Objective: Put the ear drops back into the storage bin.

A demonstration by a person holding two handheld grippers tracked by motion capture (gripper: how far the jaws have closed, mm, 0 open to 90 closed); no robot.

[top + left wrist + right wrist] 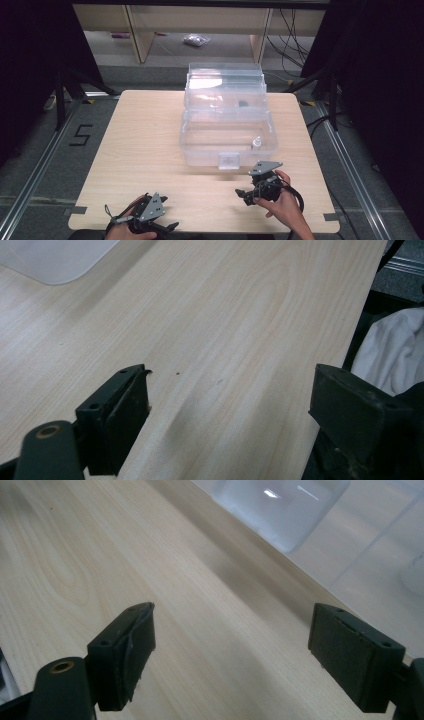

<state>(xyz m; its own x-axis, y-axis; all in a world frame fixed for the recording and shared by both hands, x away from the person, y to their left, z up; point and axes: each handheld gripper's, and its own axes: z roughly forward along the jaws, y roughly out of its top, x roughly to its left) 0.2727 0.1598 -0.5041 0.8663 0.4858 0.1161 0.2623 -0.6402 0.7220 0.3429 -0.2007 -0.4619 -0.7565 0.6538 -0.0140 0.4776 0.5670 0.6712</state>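
**Both grippers spread and empty before an open clear box**

A clear plastic box [227, 135] sits at the middle of the wooden table [145, 150], lid [225, 80] raised at the far side, its long axis running left to right and its latch [229, 161] facing the person. A small pale object [256, 143] lies inside, near the right front. The left gripper [167, 227] rests near the table's near edge, jaws wide apart, holding nothing. The right gripper [241, 192], just before the box, is likewise spread.

You're in a lab-style recording bay: a lone wooden table [150, 150] on grey carpet, black curtains [30, 60] at both sides, cables [292, 35] trailing across the floor, a taped "5" [81, 135] marking the station.
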